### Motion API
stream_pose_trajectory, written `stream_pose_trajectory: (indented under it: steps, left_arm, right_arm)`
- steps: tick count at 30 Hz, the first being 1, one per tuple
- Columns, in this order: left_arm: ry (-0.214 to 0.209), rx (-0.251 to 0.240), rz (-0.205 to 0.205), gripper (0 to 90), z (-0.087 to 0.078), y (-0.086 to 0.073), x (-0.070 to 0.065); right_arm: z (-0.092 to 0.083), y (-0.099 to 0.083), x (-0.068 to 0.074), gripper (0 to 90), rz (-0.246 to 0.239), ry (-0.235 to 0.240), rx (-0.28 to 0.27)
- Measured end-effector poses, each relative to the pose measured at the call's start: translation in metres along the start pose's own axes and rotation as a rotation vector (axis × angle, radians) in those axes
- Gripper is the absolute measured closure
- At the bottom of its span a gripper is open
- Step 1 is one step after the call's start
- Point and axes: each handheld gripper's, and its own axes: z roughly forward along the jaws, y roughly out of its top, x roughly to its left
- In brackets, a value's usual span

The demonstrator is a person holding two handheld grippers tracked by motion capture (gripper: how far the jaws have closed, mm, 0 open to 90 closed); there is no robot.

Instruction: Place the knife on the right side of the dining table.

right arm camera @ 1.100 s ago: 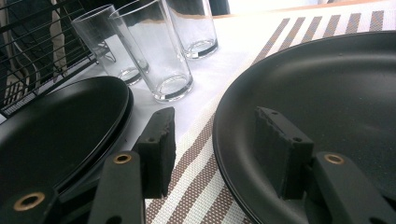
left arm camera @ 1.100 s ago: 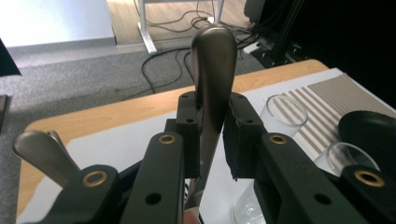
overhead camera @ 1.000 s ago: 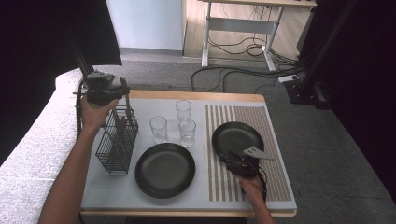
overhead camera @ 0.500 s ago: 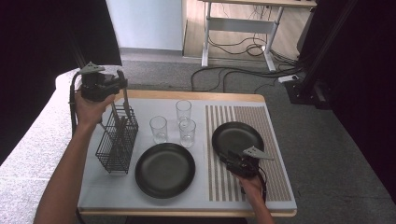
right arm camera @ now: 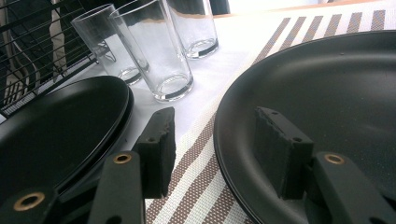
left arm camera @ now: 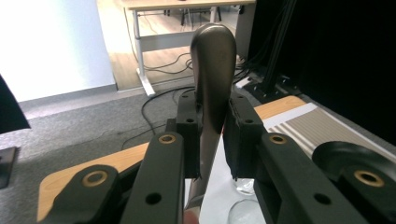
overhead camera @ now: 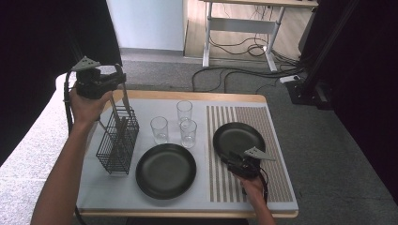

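Left claw [overhead camera: 123,96] has lifted knife [left arm camera: 212,70] higher above rack [overhead camera: 117,140].

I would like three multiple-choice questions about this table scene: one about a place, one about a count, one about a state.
1. Where does the wire basket stand?
A. left of the plates
B. on the striped mat
C. right of the glasses

2. How many glasses are on the table?
A. two
B. three
C. five

3. What is the left gripper doing?
A. hanging open
B. clamping a metal utensil
C. gripping a plate

Answers:
1 A, the basket is at the table's left edge.
2 B, three clear glasses stand together.
3 B, its jaws pinch the utensil's handle.
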Motion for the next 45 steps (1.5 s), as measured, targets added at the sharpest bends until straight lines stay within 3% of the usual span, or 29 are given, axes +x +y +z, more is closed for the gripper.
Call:
stream_pose_trajectory:
  steps: [22, 33, 38, 45]
  left_arm:
    - [-0.054, 0.053, 0.004, 77.2, 0.019, -0.021, -0.012]
    - [-0.099, 0.055, 0.044, 77.2, 0.01, -0.027, -0.032]
    - [-0.134, 0.057, 0.03, 77.2, 0.008, -0.034, -0.037]
    - [-0.148, 0.067, 0.04, 77.2, 0.007, -0.043, -0.045]
  right_arm:
    - [0.001, 0.0, 0.001, 48.6, -0.004, 0.002, 0.001]
    - [0.006, 0.026, 0.023, 48.7, -0.038, 0.048, -0.054]
    - [0.01, 0.037, 0.032, 48.7, -0.061, 0.062, -0.062]
    - [0.017, 0.05, 0.048, 48.7, -0.09, 0.091, -0.07]
